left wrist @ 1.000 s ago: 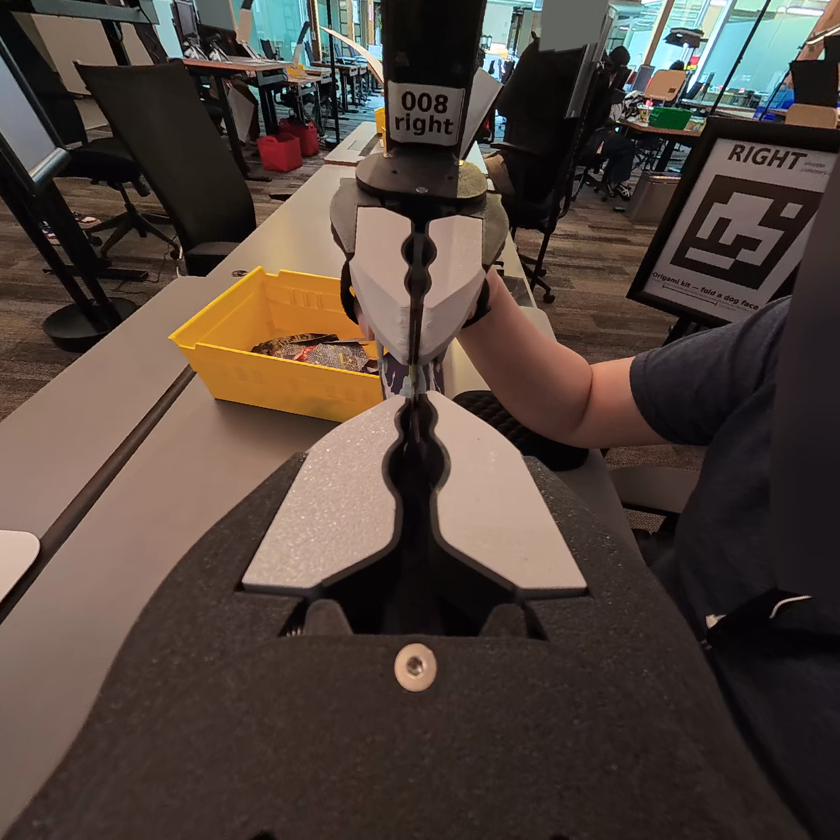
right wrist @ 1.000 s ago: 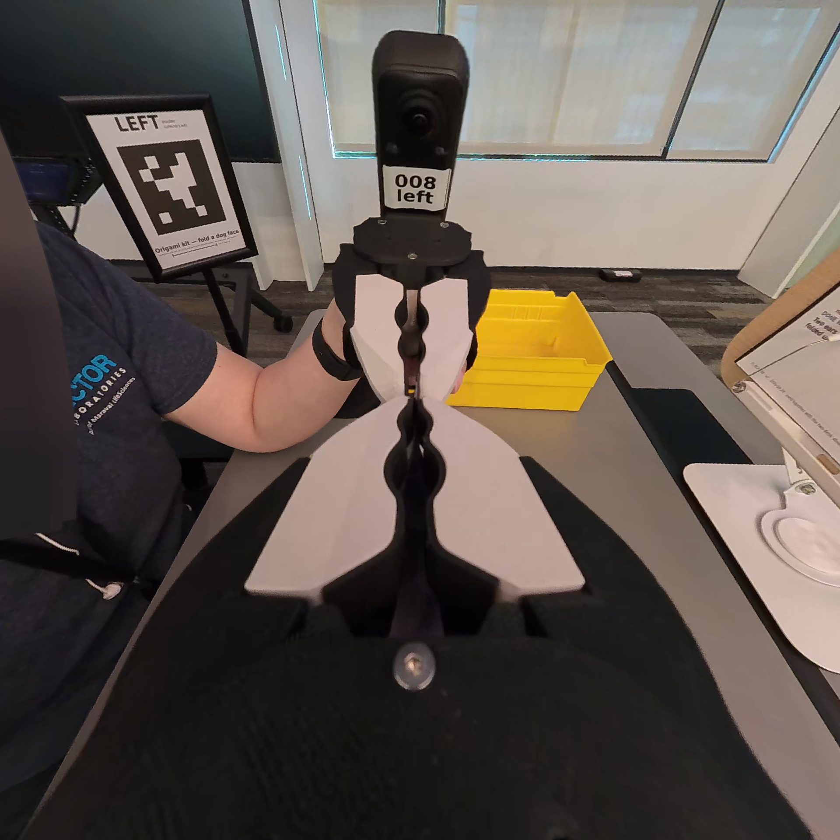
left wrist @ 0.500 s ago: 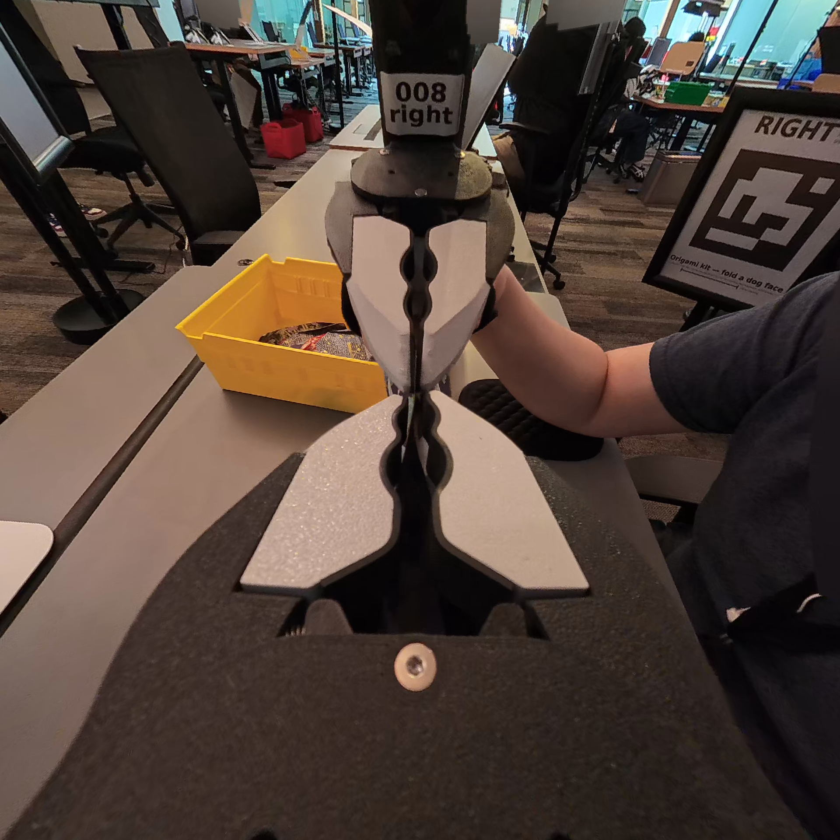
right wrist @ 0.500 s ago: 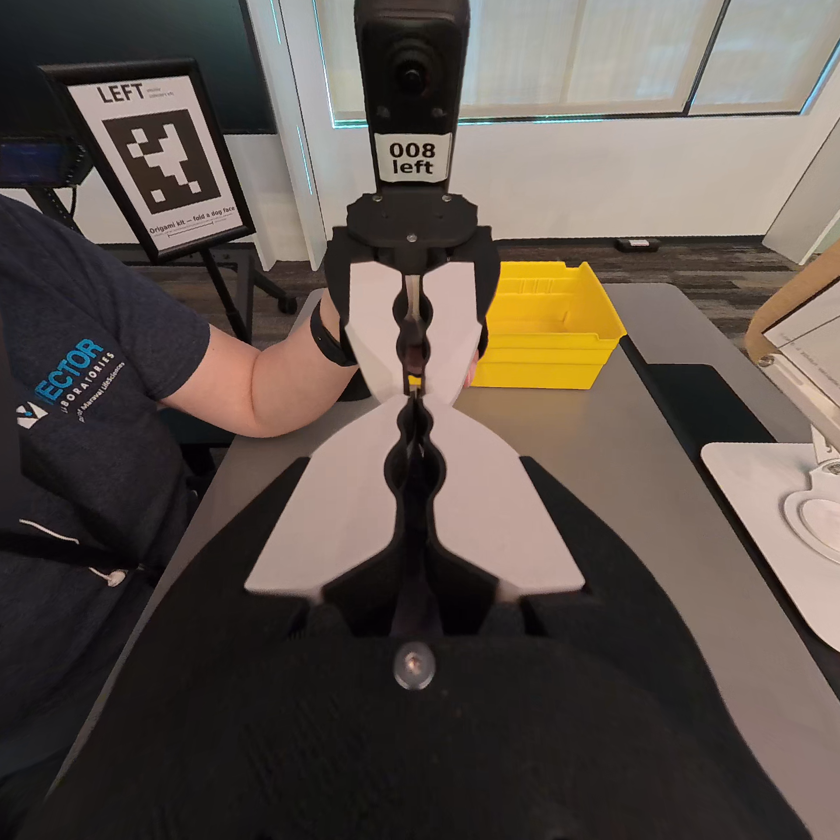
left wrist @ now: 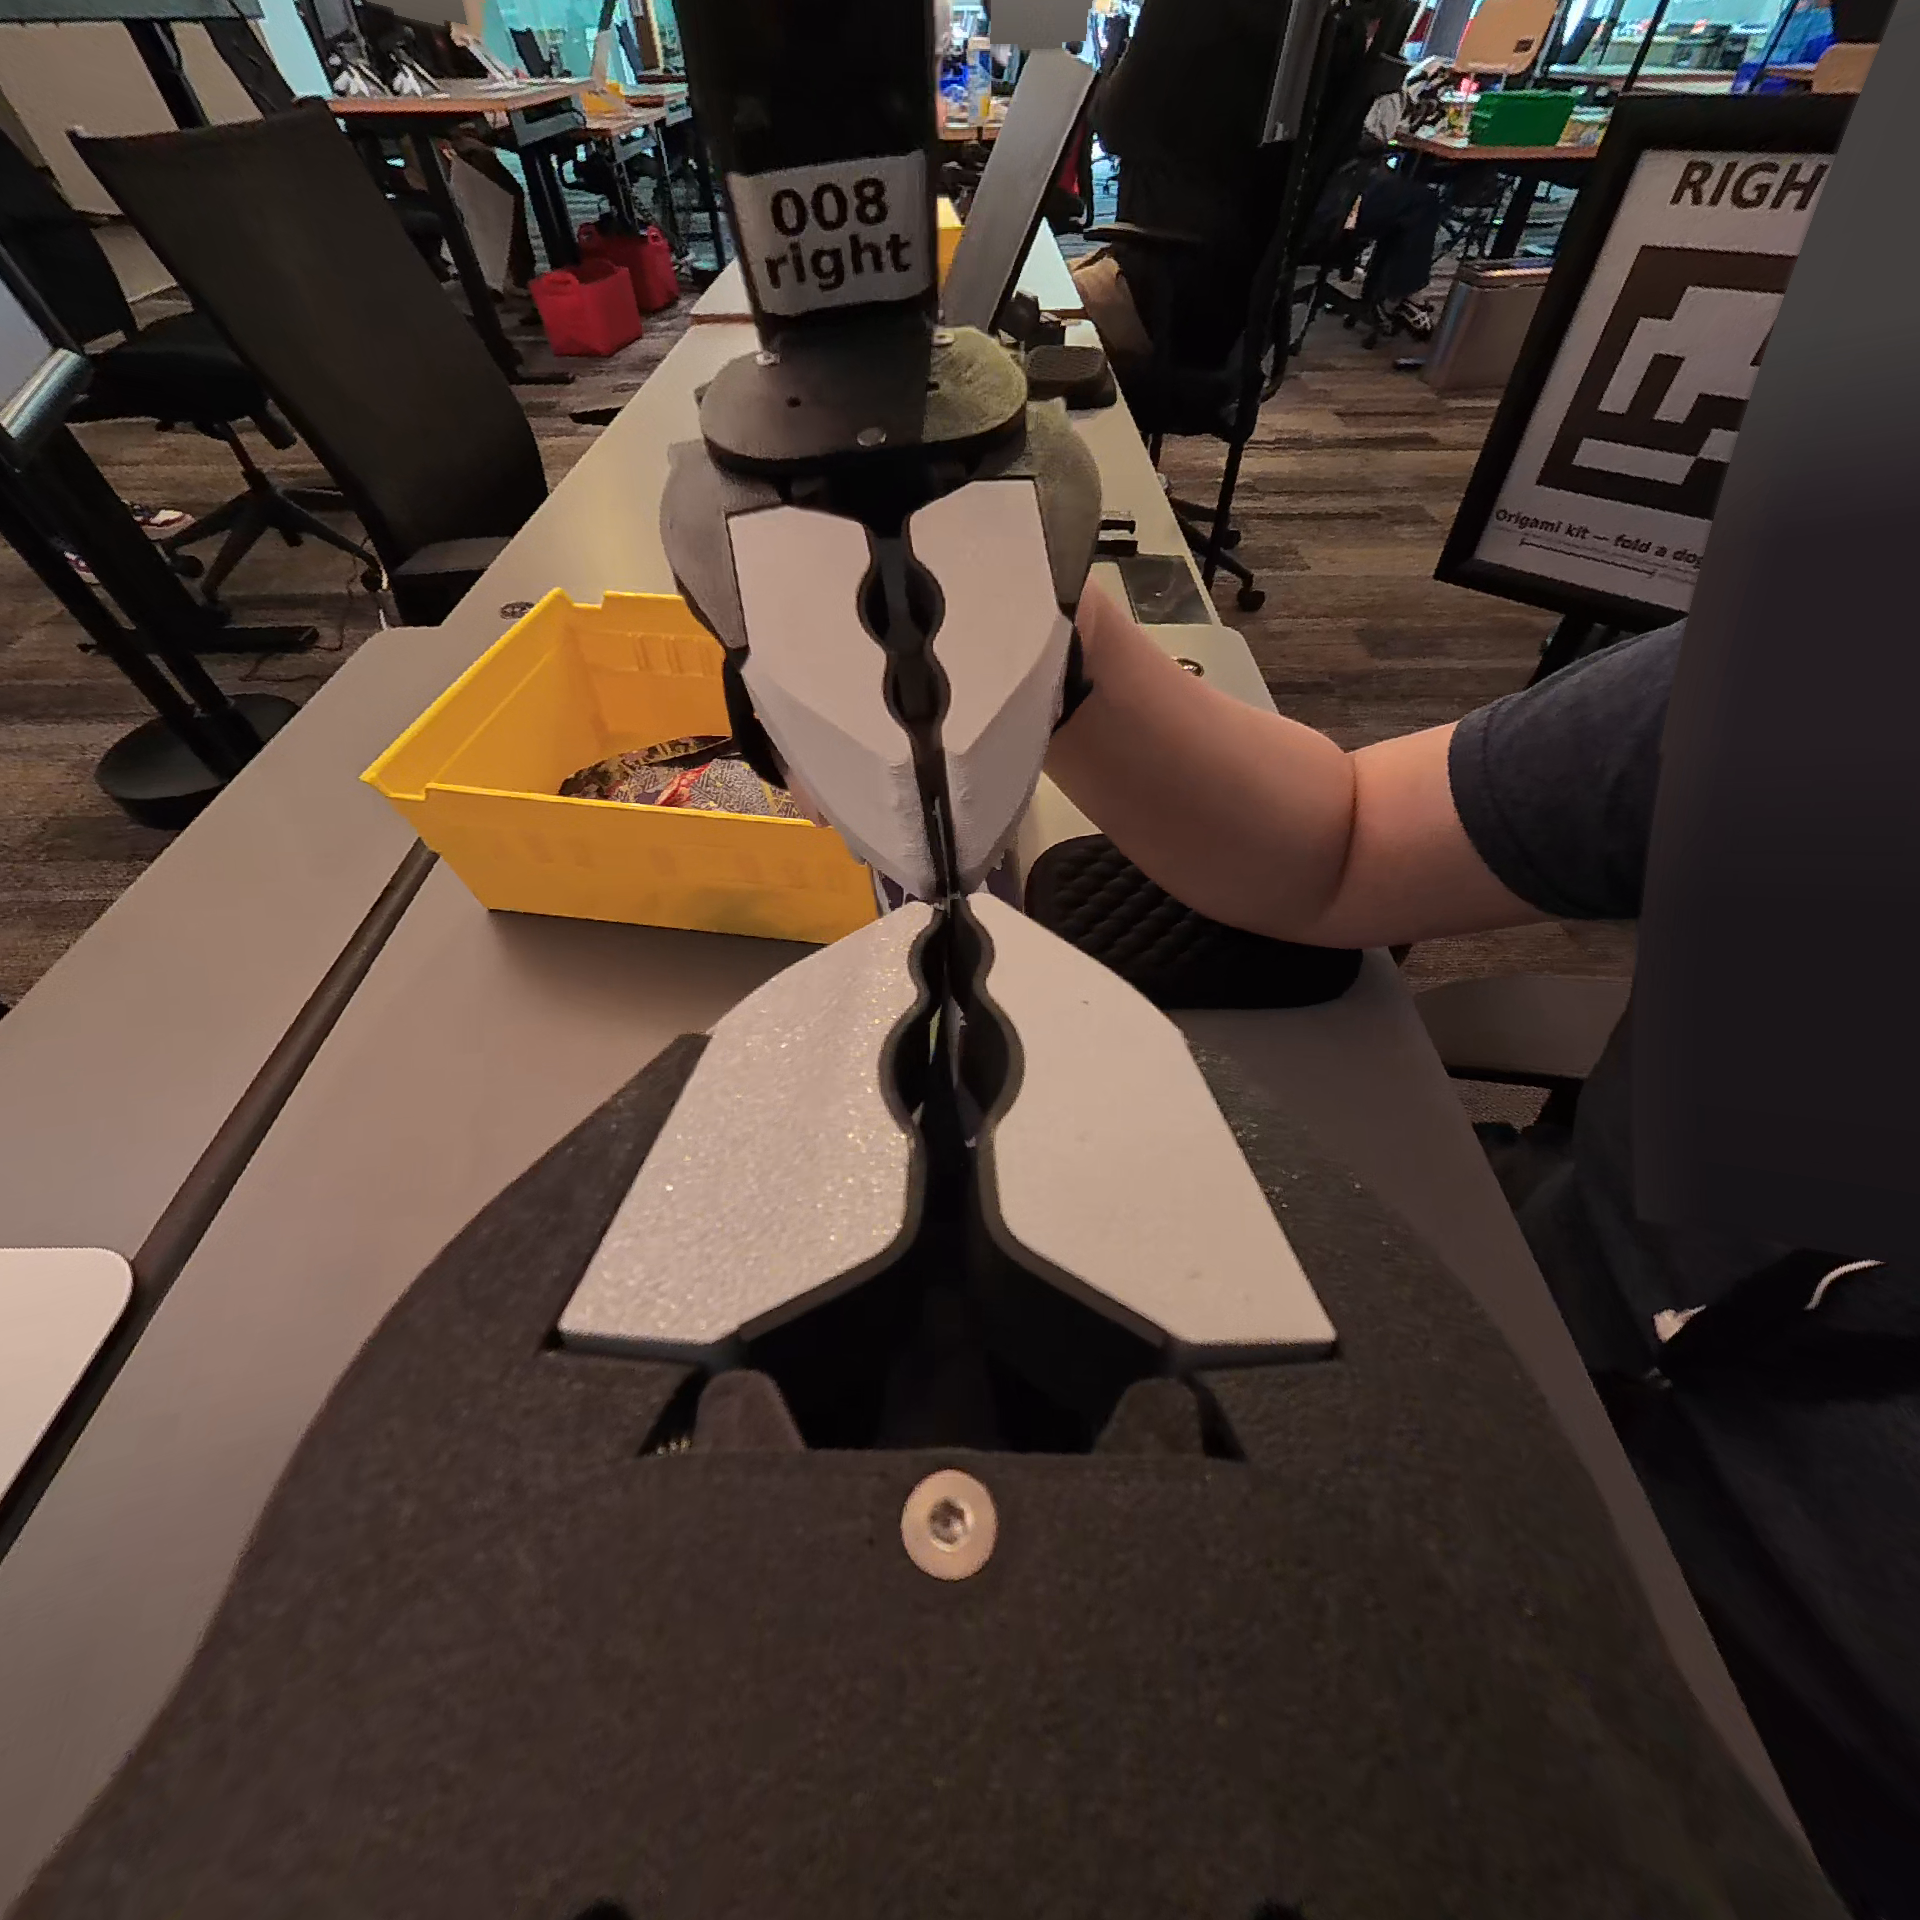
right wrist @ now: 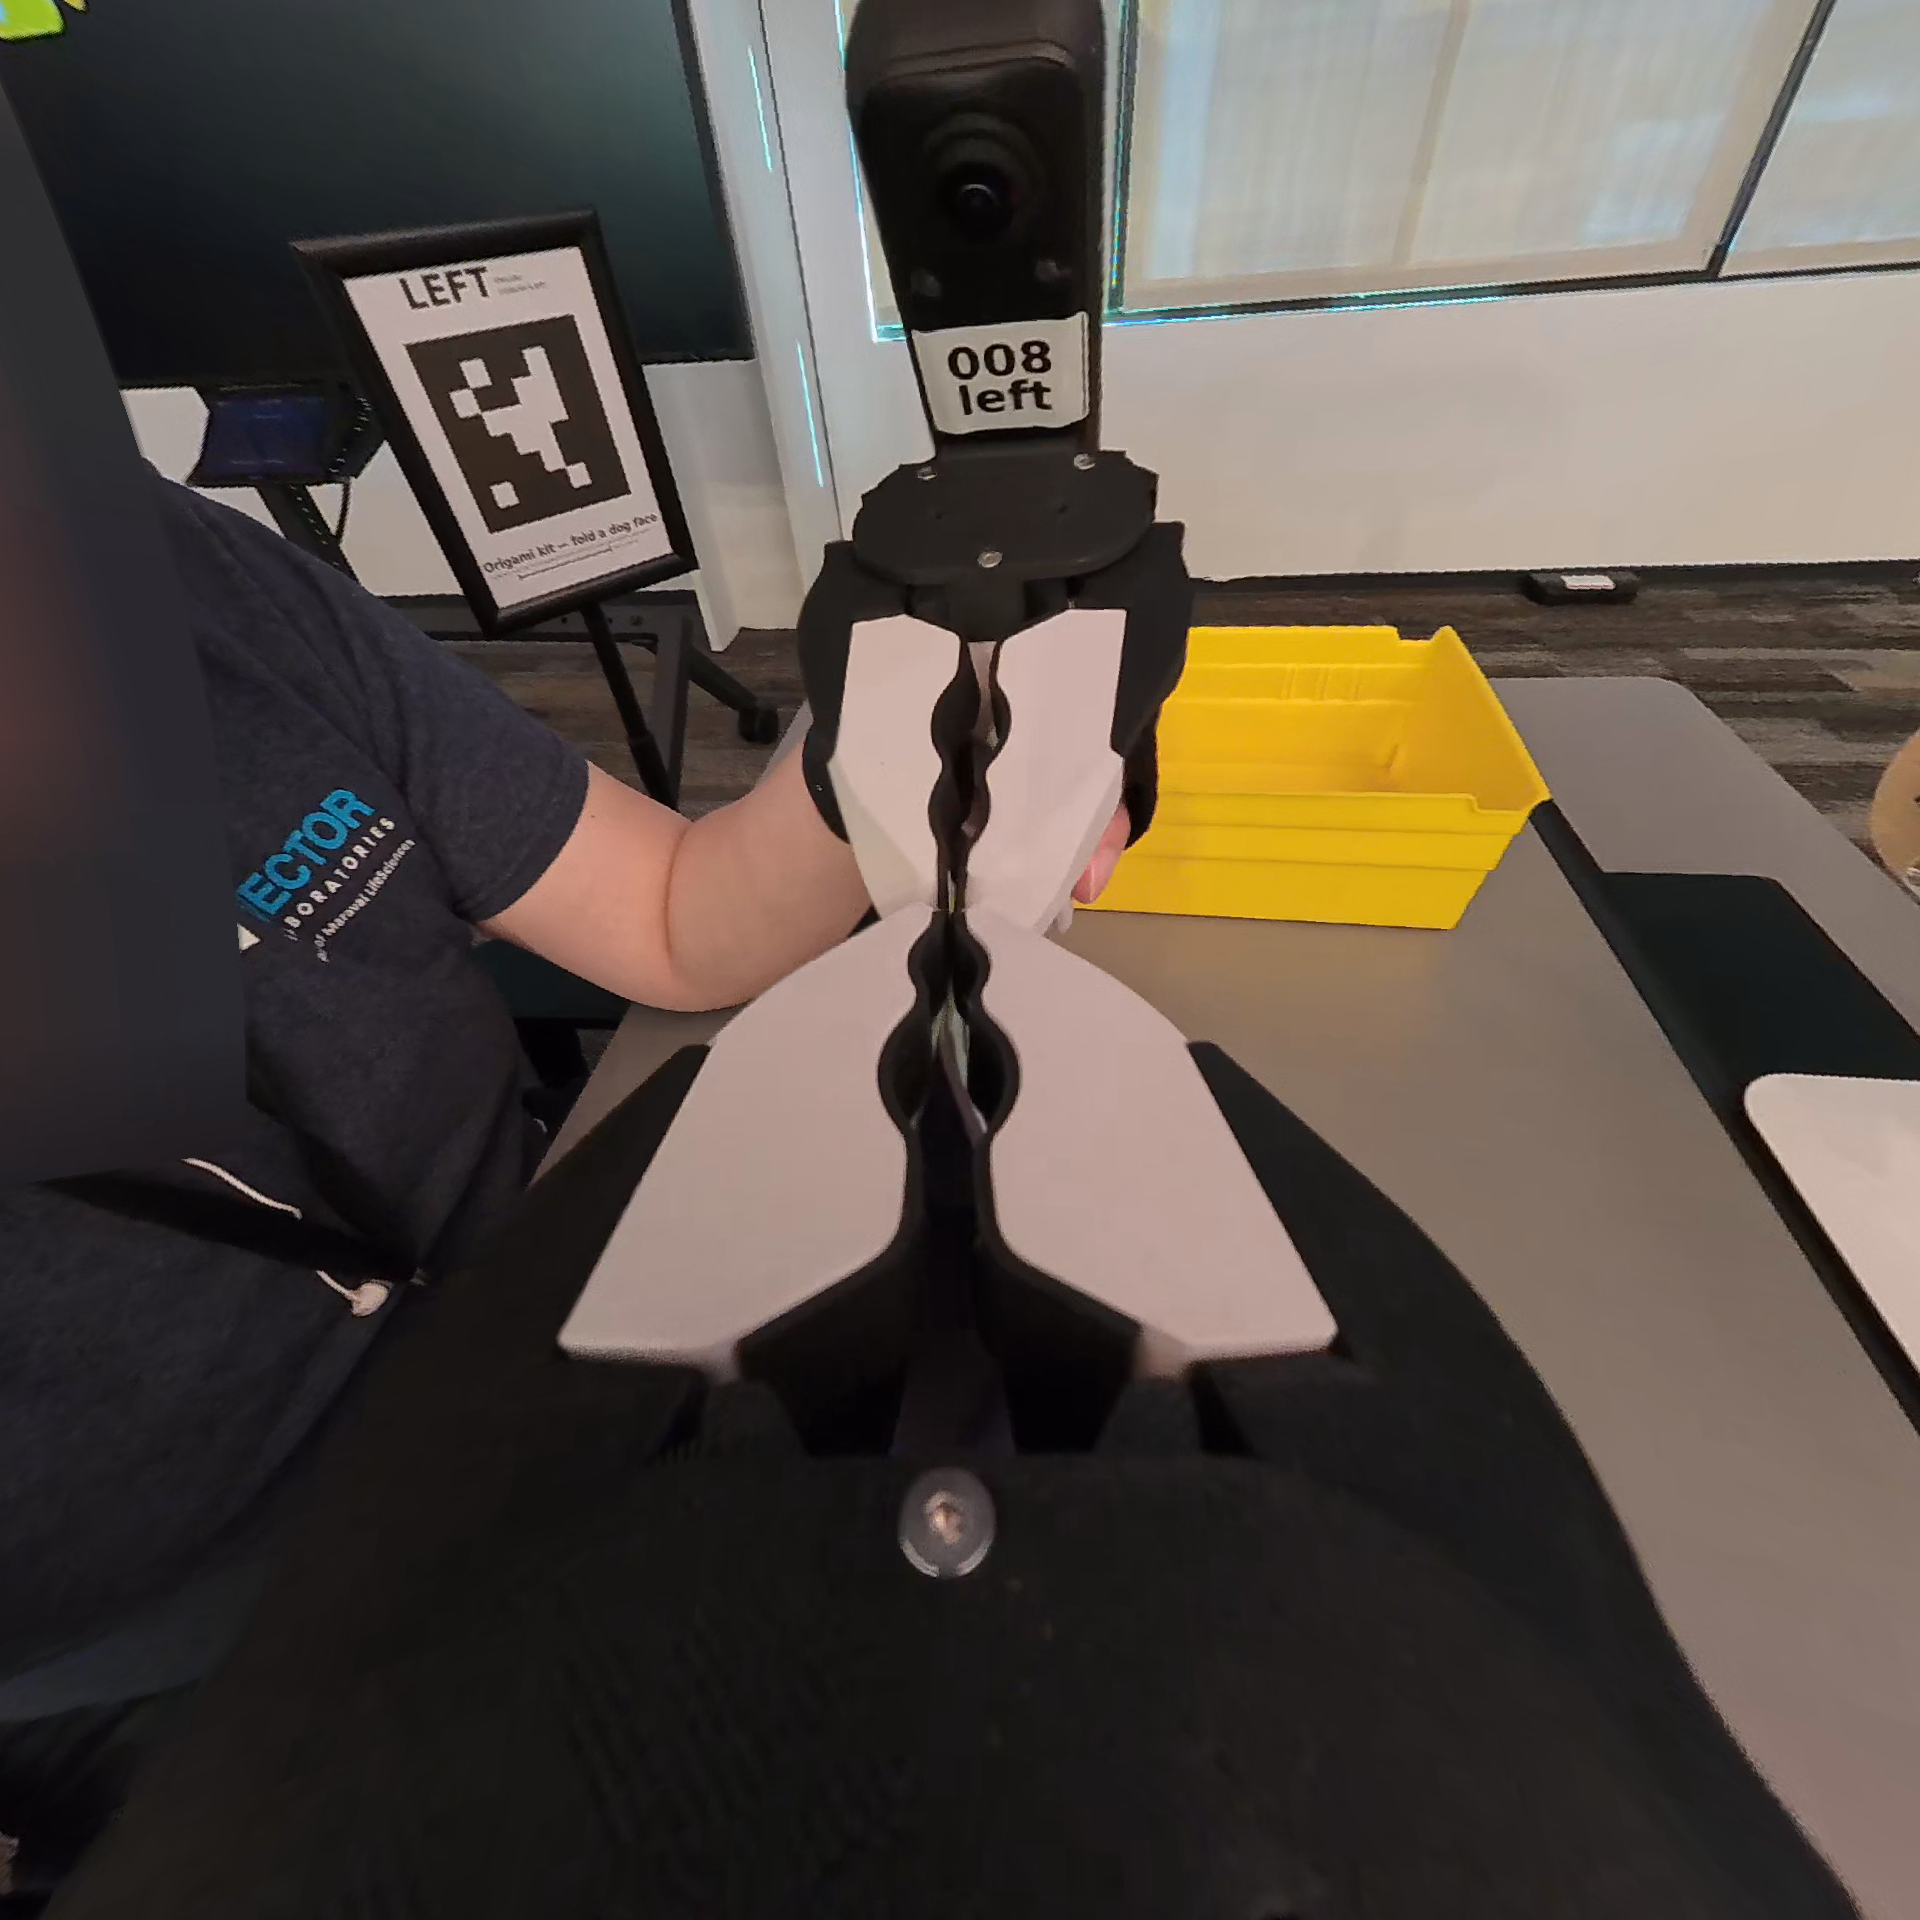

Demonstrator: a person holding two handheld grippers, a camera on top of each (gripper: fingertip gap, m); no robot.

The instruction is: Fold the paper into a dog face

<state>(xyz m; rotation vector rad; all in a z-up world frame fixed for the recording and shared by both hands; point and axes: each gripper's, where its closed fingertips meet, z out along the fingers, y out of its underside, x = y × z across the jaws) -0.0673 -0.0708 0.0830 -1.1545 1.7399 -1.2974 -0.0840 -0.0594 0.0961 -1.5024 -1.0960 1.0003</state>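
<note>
Left wrist view: the left gripper (left wrist: 943,920), grey-fingered in black foam, is pinched on the thin patterned paper (left wrist: 948,1023), seen edge-on in its slot. Tip to tip with it, the right gripper (left wrist: 940,883) clamps the same sheet above the grey table (left wrist: 416,1060) — a yellow plastic bin (left wrist: 623,842) of printed sheets sits behind.

Right wrist view: the right gripper (right wrist: 948,920) grips the paper (right wrist: 951,1039), jaws nearly closed; the left gripper (right wrist: 951,899) faces it, fingers narrow on the sheet's far end.
</note>
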